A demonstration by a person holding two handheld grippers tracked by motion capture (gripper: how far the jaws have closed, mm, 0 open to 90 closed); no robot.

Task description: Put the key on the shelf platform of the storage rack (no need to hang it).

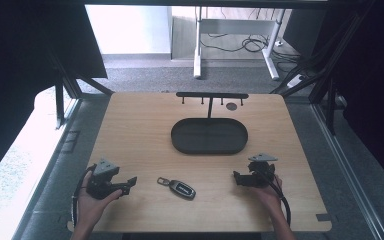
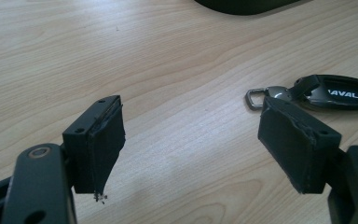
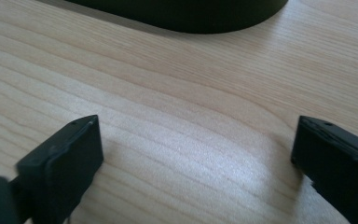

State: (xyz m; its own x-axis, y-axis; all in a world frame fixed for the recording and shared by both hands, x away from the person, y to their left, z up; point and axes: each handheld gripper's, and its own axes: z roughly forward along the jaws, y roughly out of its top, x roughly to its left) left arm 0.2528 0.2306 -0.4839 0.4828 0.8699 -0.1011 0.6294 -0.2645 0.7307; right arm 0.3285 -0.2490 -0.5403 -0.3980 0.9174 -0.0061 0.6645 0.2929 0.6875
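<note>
A black car key fob (image 1: 178, 187) with a metal ring lies on the wooden table (image 1: 140, 135) near the front edge, between both hands. My left gripper (image 1: 130, 183) rests low at the front left, jaws wide open and empty, pointing right toward the fob. In the left gripper view the fob (image 2: 328, 92) lies just beyond the right jaw, apart from it. My right gripper (image 1: 237, 177) sits at the front right, open with bare wood between its jaws (image 3: 193, 154). A black oval tray (image 1: 209, 136) sits mid-table behind both.
A black T-shaped rack with small hooks (image 1: 211, 96) stands on the tray's far side. The tray's dark rim (image 3: 182, 14) lies a short way ahead of my right gripper. Dark frame struts flank the table on both sides.
</note>
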